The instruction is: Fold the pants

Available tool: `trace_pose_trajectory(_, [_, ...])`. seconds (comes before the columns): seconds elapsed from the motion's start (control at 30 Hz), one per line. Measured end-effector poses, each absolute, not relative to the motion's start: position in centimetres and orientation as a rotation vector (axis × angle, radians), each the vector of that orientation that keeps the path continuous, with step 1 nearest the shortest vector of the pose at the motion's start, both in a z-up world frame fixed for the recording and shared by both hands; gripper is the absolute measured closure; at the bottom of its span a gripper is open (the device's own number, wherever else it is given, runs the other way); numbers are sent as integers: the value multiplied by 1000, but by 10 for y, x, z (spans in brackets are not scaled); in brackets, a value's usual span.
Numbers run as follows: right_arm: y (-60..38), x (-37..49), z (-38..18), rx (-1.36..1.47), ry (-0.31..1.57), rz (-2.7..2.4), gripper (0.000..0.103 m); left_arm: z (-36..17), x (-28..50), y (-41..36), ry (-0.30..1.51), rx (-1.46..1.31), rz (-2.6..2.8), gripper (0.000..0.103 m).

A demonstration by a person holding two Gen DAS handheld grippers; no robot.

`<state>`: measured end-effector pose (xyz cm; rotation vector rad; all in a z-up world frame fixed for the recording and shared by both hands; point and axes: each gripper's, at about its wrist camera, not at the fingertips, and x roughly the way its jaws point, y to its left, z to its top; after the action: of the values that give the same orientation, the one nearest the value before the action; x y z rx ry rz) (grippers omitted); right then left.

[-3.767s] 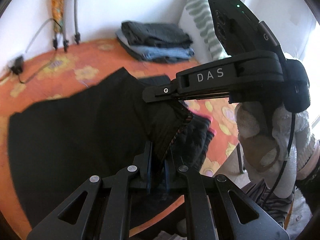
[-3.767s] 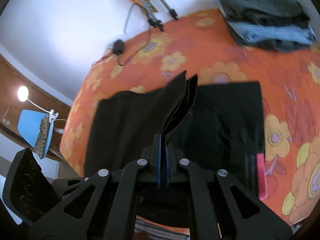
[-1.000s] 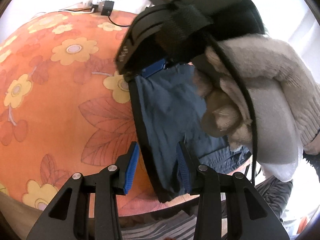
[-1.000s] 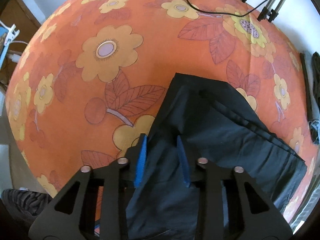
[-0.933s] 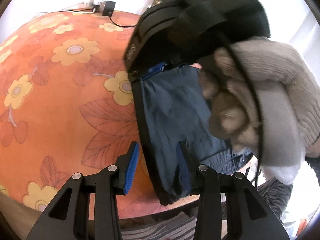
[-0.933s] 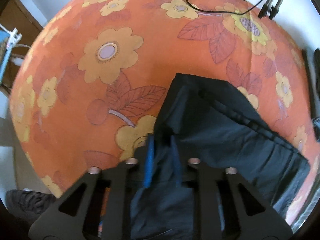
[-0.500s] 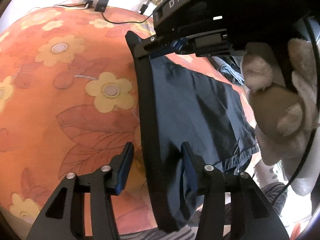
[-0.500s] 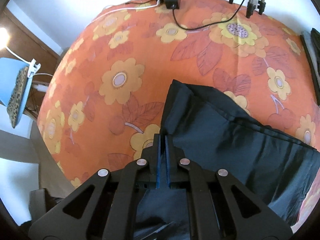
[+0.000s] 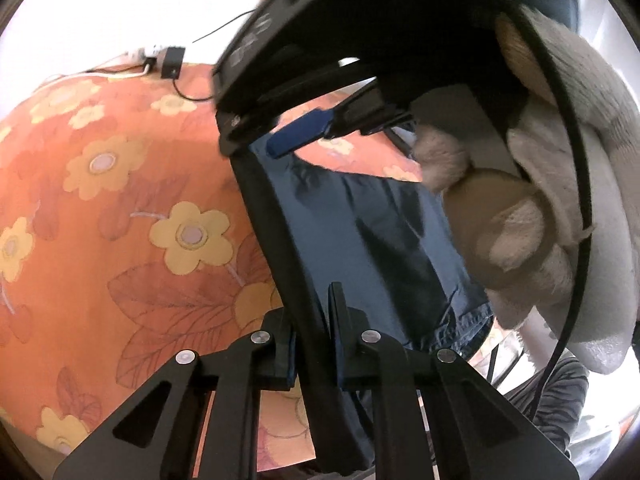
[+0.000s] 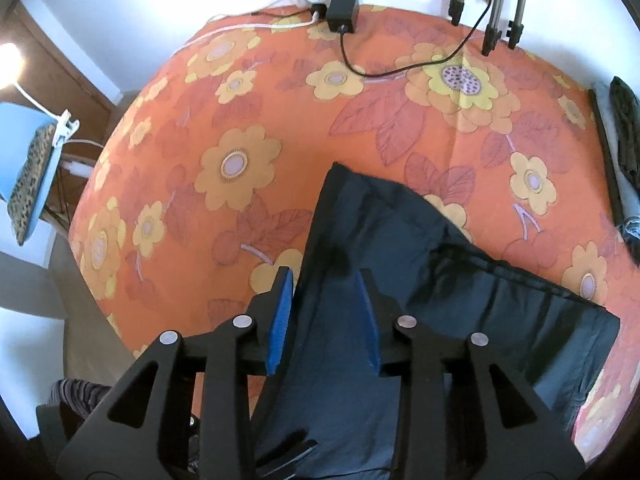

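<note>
— Pants [image 10: 420, 320], dark navy, folded into a long thick band: where do they lie?

— On the orange flowered cloth [image 10: 248, 168] that covers the worktop, running from a corner near the middle of the cloth down toward the near edge, where part of them hangs over.

— And the left tool [image 9: 314, 334]?

— Its blue-padded fingers are pressed nearly together on the thick dark folded edge of the pants, close to the near edge of the worktop. The fabric runs straight up between them.

— The right tool [image 10: 325, 316]?

— Its fingers stand wide apart, one on either side of the fold's left edge, just above the fabric. Nothing is clamped between them; whether a pad brushes the cloth I cannot tell. In the left wrist view this tool looms blurred overhead, gripped by a hand in a grey knitted glove [image 9: 568, 208].

— Anything smaller around?

— A stack of folded clothes [image 10: 624, 160] sits at the right rim of the cloth, well apart from the pants. At the far edge lies a black power adapter [image 10: 342, 12], its cable trailing over the flowers.
</note>
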<state>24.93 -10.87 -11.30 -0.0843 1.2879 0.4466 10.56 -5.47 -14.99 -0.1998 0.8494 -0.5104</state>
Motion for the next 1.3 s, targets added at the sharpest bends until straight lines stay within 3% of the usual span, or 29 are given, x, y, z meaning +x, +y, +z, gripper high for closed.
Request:
trace_pose_trajectory(0.2, [-99,247,-124,-156,1337,424,70,-135,101,-68,809,-176,-527,92])
trace_pose_trajectory(0.23, [-102,246,-122,-146,1332,420,74,-134,100,-69,805,-175,-534,92])
trace_pose_trajectory(0.27, [-104,246,-120,-135,1329,418,88,-131,99,-70,801,-180,-543,92])
trace_pose_trajectory(0.3, [-109,245,-116,-126,1322,417,93,-127,98,-70,798,-185,-550,92])
trace_pose_trajectory(0.4, [-125,242,-99,-110,1278,423,97,-116,95,-73,784,-184,-580,92])
trace_pose_trajectory(0.67, [-188,232,-43,-14,1166,416,99,-75,86,-116,735,-151,-676,92])
trace_pose_trajectory(0.83, [-251,225,-27,66,1114,371,99,-59,74,-143,735,-99,-718,71])
trace_pose_trajectory(0.9, [-282,223,-30,111,1106,347,99,-51,65,-146,709,-72,-728,66])
trace_pose_trajectory(1.3, [-409,214,-94,288,1103,304,99,-93,89,-170,814,-12,-693,66])
